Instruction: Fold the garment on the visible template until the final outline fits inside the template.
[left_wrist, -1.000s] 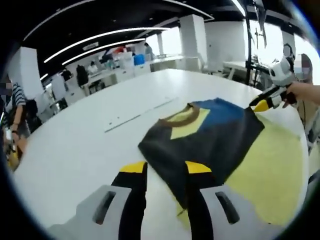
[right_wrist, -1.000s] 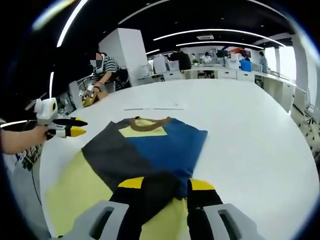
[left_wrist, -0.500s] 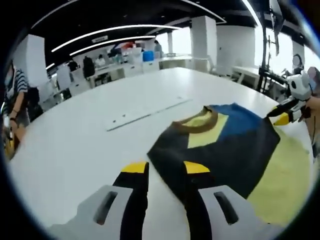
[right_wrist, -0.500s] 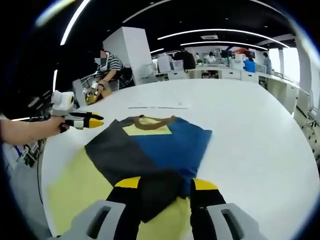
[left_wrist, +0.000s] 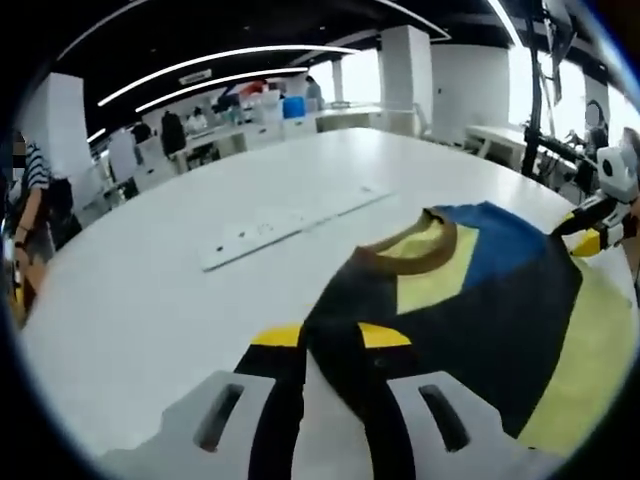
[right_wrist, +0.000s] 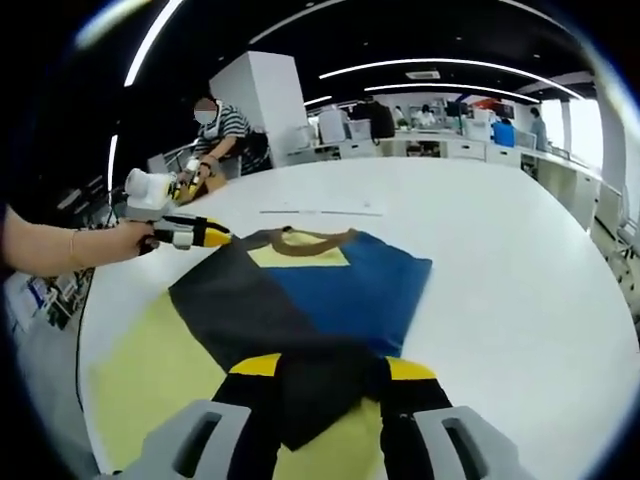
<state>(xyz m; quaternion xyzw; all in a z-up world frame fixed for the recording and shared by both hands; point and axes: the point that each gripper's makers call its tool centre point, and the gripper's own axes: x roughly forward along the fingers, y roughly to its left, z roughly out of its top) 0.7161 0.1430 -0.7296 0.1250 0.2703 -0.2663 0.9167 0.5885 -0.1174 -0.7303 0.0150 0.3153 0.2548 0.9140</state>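
Lying folded on a white table (right_wrist: 520, 250): one garment (right_wrist: 300, 295), black and blue panels, yellow chest patch, brown collar (right_wrist: 310, 240). It rests over a pale yellow template (right_wrist: 150, 370), which shows beyond the garment's near and side edges.

Right gripper (right_wrist: 325, 368): yellow-tipped black jaws set apart, the garment's near hem lying between them; whether they pinch it cannot be told.

Left gripper (left_wrist: 330, 335): jaws narrowly apart at the garment's side edge, dark cloth between the tips; grip cannot be told. In the right gripper view, this left gripper (right_wrist: 205, 236) is held level by a hand (right_wrist: 125, 240) with forearm outstretched, its tips at the garment's far left corner.

Long white strip (left_wrist: 290, 215): flat on the table beyond the collar.
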